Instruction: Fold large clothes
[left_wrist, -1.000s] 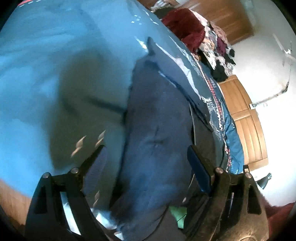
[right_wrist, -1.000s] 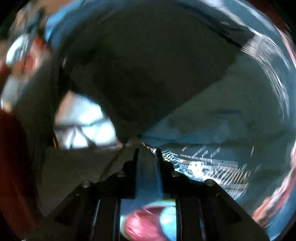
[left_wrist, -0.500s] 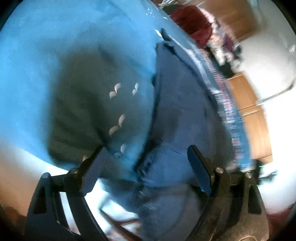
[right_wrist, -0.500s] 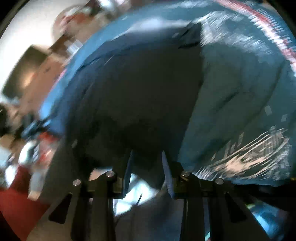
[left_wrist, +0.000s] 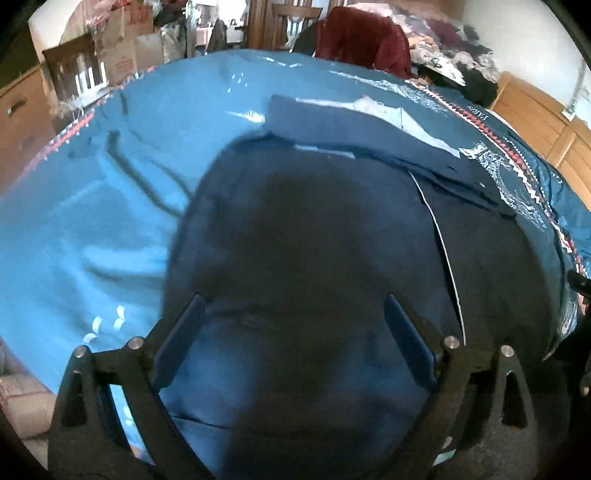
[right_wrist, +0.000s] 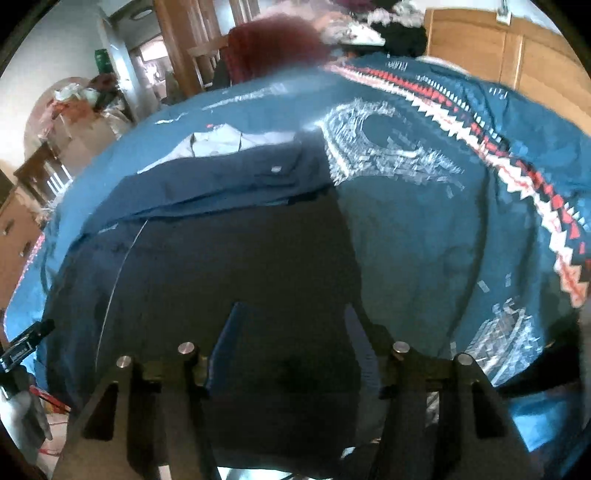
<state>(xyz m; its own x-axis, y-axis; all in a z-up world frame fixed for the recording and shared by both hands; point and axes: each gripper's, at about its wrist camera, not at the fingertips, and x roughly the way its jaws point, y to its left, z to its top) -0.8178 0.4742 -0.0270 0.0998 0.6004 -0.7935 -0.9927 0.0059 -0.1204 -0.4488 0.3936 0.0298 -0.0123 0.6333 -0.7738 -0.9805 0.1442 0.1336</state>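
the big garment (left_wrist: 314, 240) lies flat on the blanket (left_wrist: 92, 221) that covers the surface. a folded part of the garment lies across its far end. the left hand-held gripper (left_wrist: 291, 339) is over the near part of the garment, with its jaws apart. the right hand-held gripper (right_wrist: 291, 343) is over the near part too, jaws apart. a pile of clothes (left_wrist: 454, 55) sits behind the blanket. boxes (left_wrist: 122, 40) stand far back on the left, and a cupboard (left_wrist: 543, 122) stands to the right.
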